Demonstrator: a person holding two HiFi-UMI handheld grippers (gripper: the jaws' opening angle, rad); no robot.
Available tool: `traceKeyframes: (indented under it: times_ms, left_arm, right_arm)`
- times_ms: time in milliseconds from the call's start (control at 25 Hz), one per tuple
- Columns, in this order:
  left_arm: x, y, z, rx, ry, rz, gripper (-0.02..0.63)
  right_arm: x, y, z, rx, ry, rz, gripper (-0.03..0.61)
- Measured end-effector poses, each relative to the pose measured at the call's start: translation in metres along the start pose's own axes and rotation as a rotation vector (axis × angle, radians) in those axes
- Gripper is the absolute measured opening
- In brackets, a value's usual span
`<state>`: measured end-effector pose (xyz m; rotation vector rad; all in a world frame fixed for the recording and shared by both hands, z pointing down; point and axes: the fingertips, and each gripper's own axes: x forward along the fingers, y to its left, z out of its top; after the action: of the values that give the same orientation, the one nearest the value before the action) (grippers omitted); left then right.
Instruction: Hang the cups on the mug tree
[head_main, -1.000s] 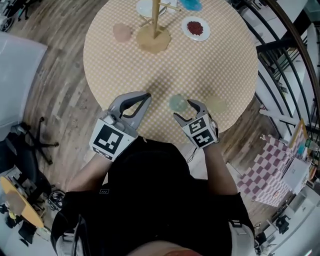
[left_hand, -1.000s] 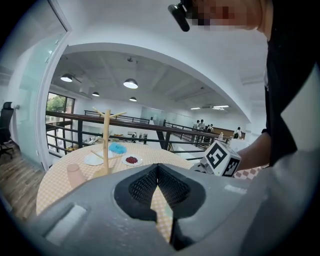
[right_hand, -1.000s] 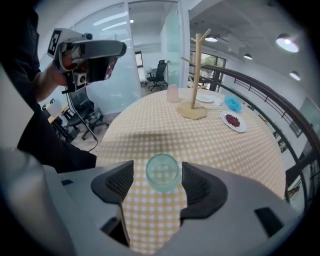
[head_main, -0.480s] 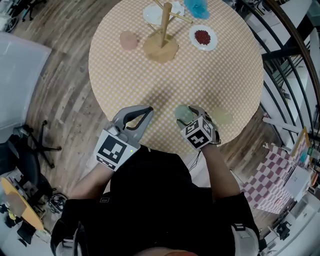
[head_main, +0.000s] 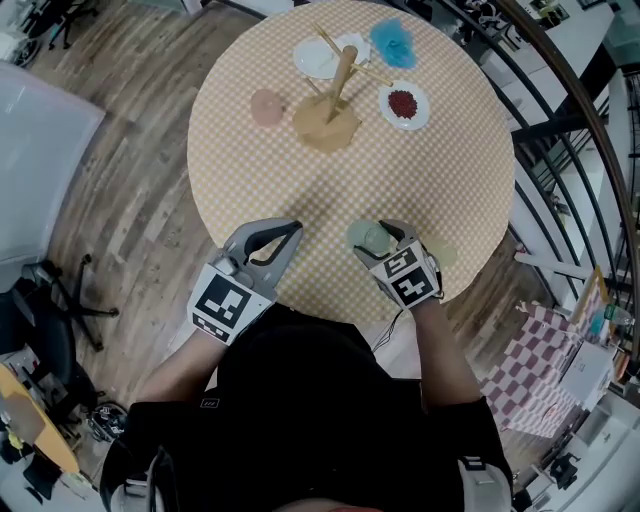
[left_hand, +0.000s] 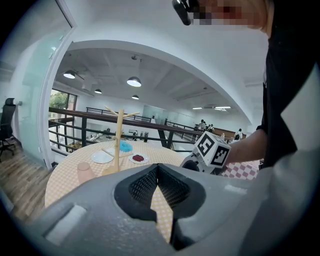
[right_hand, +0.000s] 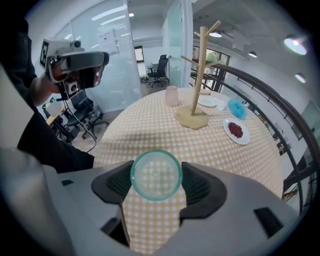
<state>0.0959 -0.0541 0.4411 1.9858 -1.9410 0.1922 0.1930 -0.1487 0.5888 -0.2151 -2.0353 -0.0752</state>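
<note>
1. Head view: left tool (head_main: 292, 228) is over the near edge of the round checked surface (head_main: 440, 170), with its jaws pressed together and nothing between them.
2. Head view: right tool (head_main: 385, 238) is near the left tool, to its right, and pinches a translucent green cup (head_main: 365, 237) above the near part of the surface.
3. Head view: mug tree (head_main: 340, 85) stands on the far part of the surface, well apart from both tools. A pink cup (head_main: 267, 107) stands just beside its base on the left. A white plate (head_main: 318, 58) and a blue object (head_main: 393, 43) lie behind it, and a dish of red pieces (head_main: 403, 104) lies to its right.
4. Left gripper view: both jaws meet at the tips and are empty. The mug tree and the pink cup appear beyond them, and the right tool's marker cube (left_hand: 214, 150) shows at the right.
5. Right gripper view: the two pads press on opposite sides of the green cup, whose open mouth faces the camera. Whether its base touches the surface cannot be told. The mug tree is well ahead, with the pink cup to the left of its base.
</note>
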Motion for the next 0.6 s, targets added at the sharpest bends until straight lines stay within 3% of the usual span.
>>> traceKeyframes:
  times_ms: [600]
  left_arm:
    - [-0.003,0.036,0.005,-0.013,-0.008,0.034,0.008]
  right_arm:
    - [-0.034,-0.085,0.117,-0.03,-0.185,-0.043,0.308]
